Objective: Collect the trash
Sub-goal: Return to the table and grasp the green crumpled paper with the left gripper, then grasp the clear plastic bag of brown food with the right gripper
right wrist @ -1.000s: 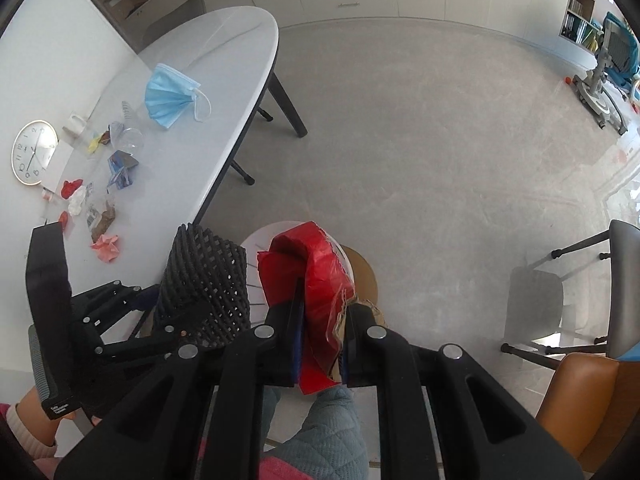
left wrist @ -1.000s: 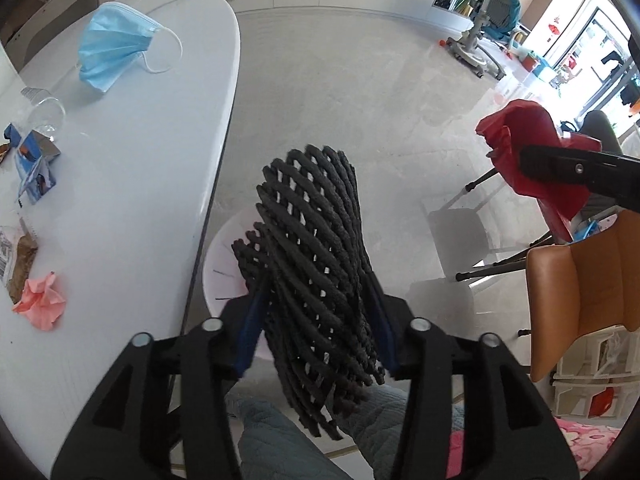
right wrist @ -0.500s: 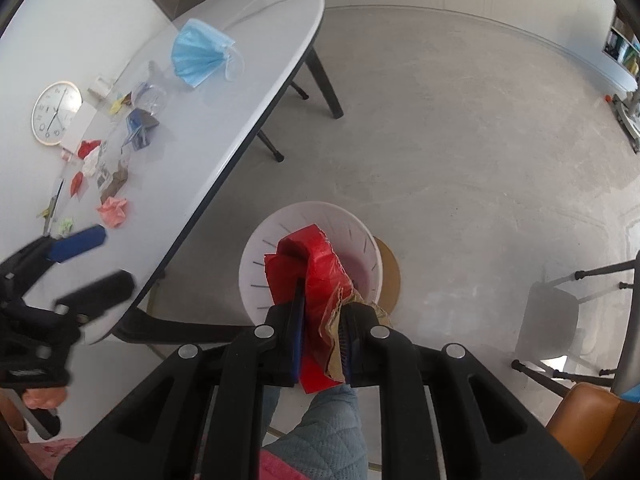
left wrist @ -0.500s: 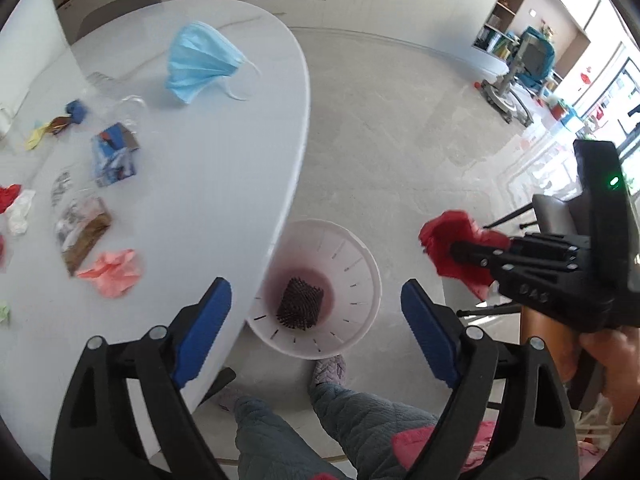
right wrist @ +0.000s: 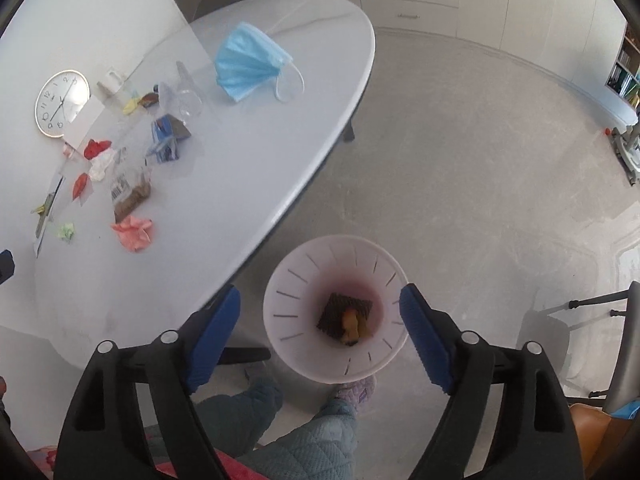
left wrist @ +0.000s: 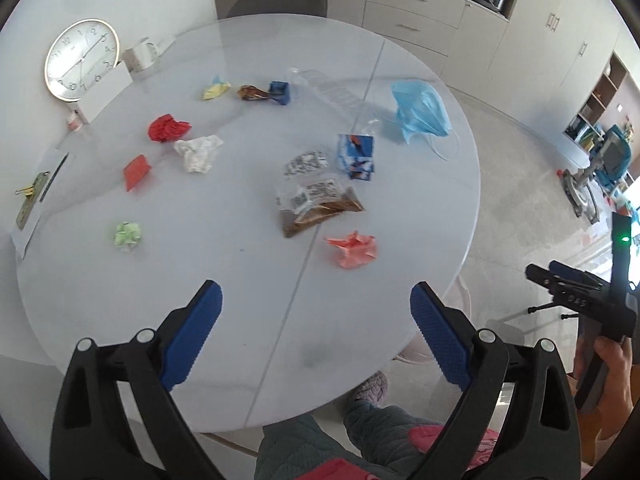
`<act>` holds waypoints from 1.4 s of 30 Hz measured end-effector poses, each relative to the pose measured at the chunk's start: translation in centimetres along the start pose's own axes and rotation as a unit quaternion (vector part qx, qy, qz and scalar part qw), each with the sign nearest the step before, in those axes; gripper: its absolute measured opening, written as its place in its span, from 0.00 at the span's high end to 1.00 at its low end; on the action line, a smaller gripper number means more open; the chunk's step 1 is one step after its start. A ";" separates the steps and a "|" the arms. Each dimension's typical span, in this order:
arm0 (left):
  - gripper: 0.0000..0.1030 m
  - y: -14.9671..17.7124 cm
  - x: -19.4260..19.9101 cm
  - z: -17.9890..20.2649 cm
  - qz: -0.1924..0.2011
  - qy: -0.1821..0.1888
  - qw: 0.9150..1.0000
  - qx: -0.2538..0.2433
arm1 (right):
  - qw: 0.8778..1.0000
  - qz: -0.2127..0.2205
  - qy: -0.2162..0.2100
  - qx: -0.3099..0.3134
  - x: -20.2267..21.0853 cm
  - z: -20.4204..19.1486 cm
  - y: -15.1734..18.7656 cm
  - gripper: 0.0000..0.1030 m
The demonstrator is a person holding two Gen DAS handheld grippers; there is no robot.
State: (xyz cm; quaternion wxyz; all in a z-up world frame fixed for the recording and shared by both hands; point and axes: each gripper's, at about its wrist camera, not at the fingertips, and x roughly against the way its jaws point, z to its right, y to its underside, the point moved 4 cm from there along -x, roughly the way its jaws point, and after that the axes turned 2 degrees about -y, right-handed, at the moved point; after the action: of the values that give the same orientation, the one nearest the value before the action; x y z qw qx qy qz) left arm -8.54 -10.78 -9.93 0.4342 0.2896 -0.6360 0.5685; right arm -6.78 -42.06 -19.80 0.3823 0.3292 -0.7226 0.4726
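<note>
My left gripper (left wrist: 316, 320) is open and empty above the near edge of the white table (left wrist: 248, 332). Trash lies on the table: a pink crumpled paper (left wrist: 354, 249), a clear bag with brown bits (left wrist: 316, 210), a blue carton (left wrist: 357, 156), a blue face mask (left wrist: 420, 112), white (left wrist: 199, 152), red (left wrist: 167, 128) and green (left wrist: 128, 234) wads. My right gripper (right wrist: 320, 320) is open and empty above the white bin (right wrist: 296, 292) on the floor. The black foam net (right wrist: 340, 310) and a wrapper lie in the bin.
A clock (left wrist: 81, 58), a white mug (left wrist: 140, 53) and a white box (left wrist: 105, 92) stand at the table's far left. A person's legs and slippers (right wrist: 356, 392) are below the bin. A chair (right wrist: 618, 344) stands at the right.
The left gripper swung from over the bin to over the table. The right gripper opened and let go of the red wrapper, which now lies in the bin.
</note>
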 end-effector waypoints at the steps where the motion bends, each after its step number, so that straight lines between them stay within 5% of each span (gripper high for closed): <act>1: 0.09 -0.2 0.3 -1.2 0.004 0.000 1.000 0.006 | 1.000 0.013 0.004 0.003 0.9 -0.9 -0.6 0.12; 3: 0.08 -0.7 0.9 -3.9 0.013 -0.007 1.000 0.019 | 0.999 0.042 0.011 0.008 2.6 -3.1 -1.7 0.03; 8: 0.08 -1.5 1.5 -9.6 0.025 -0.008 0.999 0.037 | 0.996 0.081 0.007 0.033 4.0 -9.3 -4.0 0.02; 17: 0.08 -1.1 1.0 -17.4 0.041 -0.005 0.999 0.025 | 0.994 0.089 -0.003 0.061 1.0 -18.7 -5.1 0.02; 26: 0.09 -1.1 -5.9 -22.6 0.015 0.016 0.999 0.027 | 0.995 0.072 0.011 0.063 -1.5 -23.9 -4.8 0.02; 36: 0.26 -1.6 -15.0 -24.0 -0.044 0.003 0.999 0.010 | 0.998 0.035 0.041 0.037 -4.0 -24.5 -4.7 0.02; 42: 0.47 -1.6 -17.2 -23.9 -0.069 0.000 0.998 -0.004 | 0.998 0.010 0.044 0.041 -7.4 -25.2 -5.5 0.02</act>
State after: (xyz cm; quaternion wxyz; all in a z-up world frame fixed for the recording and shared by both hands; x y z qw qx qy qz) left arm 6.04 10.07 -24.86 0.4737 0.3310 -0.6166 0.5346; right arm 7.52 -19.48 -17.23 0.3951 0.3165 -0.6887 0.5191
